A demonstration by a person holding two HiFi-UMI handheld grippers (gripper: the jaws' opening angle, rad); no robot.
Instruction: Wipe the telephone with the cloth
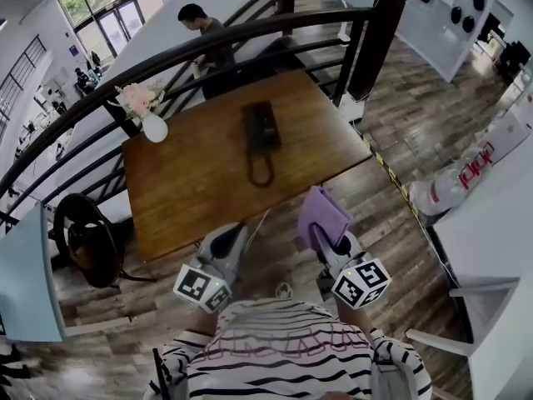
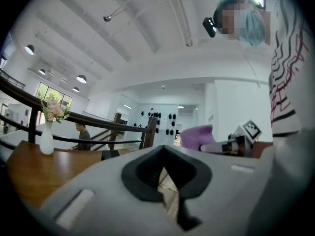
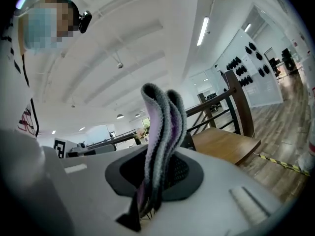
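Right claw (image 1: 323, 238) clamps the soft, limp cloth (image 1: 321, 211) by its lower fold; left claw (image 1: 229, 240) is closed, empty. Telephone (image 1: 261, 132) lies mid-desk (image 1: 183, 190), probably light and prone to sliding.

Worktop (image 1: 191, 182) dead ahead, and the telephone (image 1: 260, 127) lies on it, right of centre and toward the far side. Its cord (image 1: 261, 173) loops back toward the near edge. The vase (image 1: 155, 128) stands at the far-left corner, well apart from the telephone. Behind the worktop runs the railing (image 1: 166, 57), and beyond it stands a person (image 1: 208, 36). Nearer in, both tools hang over the floor (image 1: 391, 140), short of the worktop's near edge. The left tool (image 1: 237, 233) is on the left, jaws together. The right tool (image 1: 321, 233) is near it on the right, with the cloth (image 1: 323, 211) standing up between its jaws. The cloth's top seems to reach the worktop's near-right corner, though from above that's hard to call.
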